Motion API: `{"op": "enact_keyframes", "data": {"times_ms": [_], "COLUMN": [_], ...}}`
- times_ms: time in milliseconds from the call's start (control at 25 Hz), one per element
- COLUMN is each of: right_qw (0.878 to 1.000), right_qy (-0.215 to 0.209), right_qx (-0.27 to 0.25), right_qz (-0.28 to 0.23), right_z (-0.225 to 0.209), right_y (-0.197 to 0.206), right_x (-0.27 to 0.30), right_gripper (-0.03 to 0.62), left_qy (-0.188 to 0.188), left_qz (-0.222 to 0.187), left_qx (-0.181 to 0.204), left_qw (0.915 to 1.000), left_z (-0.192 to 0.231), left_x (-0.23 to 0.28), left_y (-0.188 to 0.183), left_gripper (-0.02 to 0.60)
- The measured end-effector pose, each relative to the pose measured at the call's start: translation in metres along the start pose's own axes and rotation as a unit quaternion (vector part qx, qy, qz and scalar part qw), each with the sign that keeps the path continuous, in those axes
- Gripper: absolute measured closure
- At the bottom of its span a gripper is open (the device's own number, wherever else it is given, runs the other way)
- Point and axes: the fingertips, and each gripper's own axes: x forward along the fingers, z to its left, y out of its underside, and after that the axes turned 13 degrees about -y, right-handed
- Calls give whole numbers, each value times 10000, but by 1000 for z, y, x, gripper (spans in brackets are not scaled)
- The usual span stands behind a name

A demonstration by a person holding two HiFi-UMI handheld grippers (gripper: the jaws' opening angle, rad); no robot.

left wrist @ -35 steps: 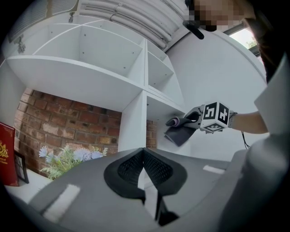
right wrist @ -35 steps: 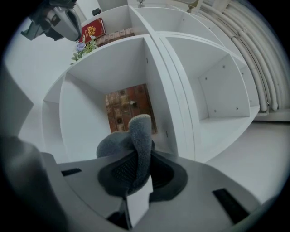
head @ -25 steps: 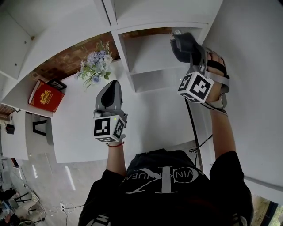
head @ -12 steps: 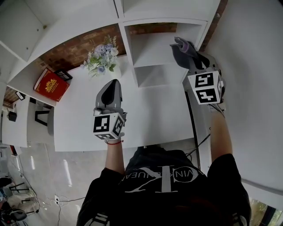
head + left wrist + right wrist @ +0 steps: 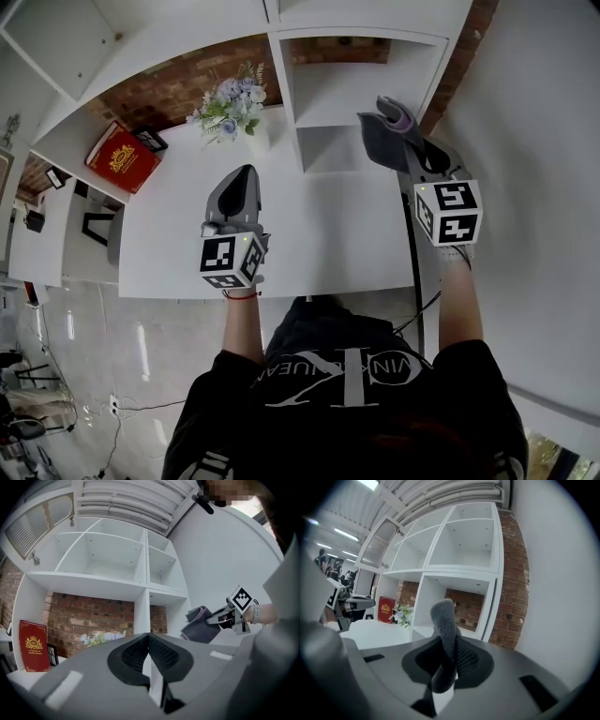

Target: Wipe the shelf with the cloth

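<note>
My right gripper (image 5: 399,148) is shut on a grey cloth (image 5: 382,127) with a purple edge, and the cloth sticks up from between the jaws (image 5: 444,620). It hangs over the right end of the white table (image 5: 319,239), just in front of the white shelf unit's (image 5: 349,89) lowest open compartment. My left gripper (image 5: 245,176) hovers above the table's middle, shut with nothing in it, its pads (image 5: 140,651) meeting. The left gripper view shows the cloth (image 5: 200,625) held out to the right of the shelf (image 5: 140,585).
A bunch of pale flowers (image 5: 230,101) stands at the back of the table beside the shelf. A red book (image 5: 122,157) leans at the far left. A brick wall (image 5: 178,80) is behind, and a white wall (image 5: 534,141) is close on the right.
The right gripper with the cloth has drawn back out of the shelf compartment toward the table's right end. The left gripper has stayed about where it was.
</note>
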Motion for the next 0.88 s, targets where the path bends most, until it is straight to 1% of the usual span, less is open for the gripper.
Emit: {"op": "enact_keyframes", "data": {"times_ms": [200, 400, 640, 880], "right_qw": [9990, 9977, 9972, 9970], "right_qy": [-217, -325, -383, -416], "right_qx": [389, 577, 642, 643], "right_qz": [-85, -135, -90, -114], "right_z": [15, 25, 31, 35], "right_y": [22, 34, 45, 48], "right_x": [-3, -7, -7, -8], "right_gripper": [536, 536, 536, 536], "left_qy": [-160, -279, -403, -408], "left_qz": [15, 47, 110, 92], "left_qx": [58, 49, 11, -10], "left_qw": [9999, 9996, 9991, 9991], "left_z": [5, 8, 15, 18], "left_x": [-11, -25, -34, -35], "left_y": [7, 13, 21, 21], "left_gripper": [571, 570, 570, 569]}}
